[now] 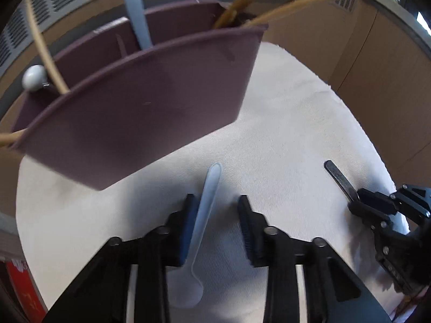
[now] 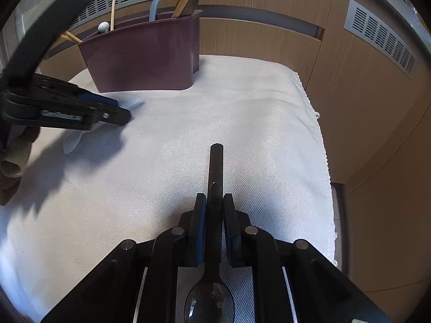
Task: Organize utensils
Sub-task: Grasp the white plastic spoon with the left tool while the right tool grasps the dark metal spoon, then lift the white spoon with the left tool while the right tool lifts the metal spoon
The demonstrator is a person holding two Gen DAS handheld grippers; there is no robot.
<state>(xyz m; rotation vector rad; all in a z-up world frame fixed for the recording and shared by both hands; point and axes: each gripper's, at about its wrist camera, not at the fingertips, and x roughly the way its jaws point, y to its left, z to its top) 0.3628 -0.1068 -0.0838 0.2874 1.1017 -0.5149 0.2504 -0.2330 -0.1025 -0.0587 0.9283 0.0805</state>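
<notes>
A mauve utensil holder [image 1: 140, 102] [image 2: 142, 56] stands at the back of a white cloth, with chopsticks [image 1: 43, 43], a pale blue handle [image 1: 137, 16] and a brown utensil [image 1: 237, 8] in it. My left gripper [image 1: 215, 212] is open around a pale blue plastic spoon [image 1: 207, 202] lying on the cloth; the spoon touches the left pad. In the right wrist view the left gripper [image 2: 118, 110] sits over that spoon [image 2: 72, 140]. My right gripper [image 2: 214, 210] is shut on a dark metal spoon [image 2: 215, 167], handle pointing forward, bowl under the gripper. It also shows in the left wrist view [image 1: 358, 199].
The white cloth [image 2: 256, 113] [image 1: 282, 123] covers the table. Wooden panels with vent grilles [image 2: 377, 40] rise behind and to the right. The cloth's right edge [image 2: 326, 161] drops off near the right gripper. A red item [image 1: 24, 290] lies at the lower left.
</notes>
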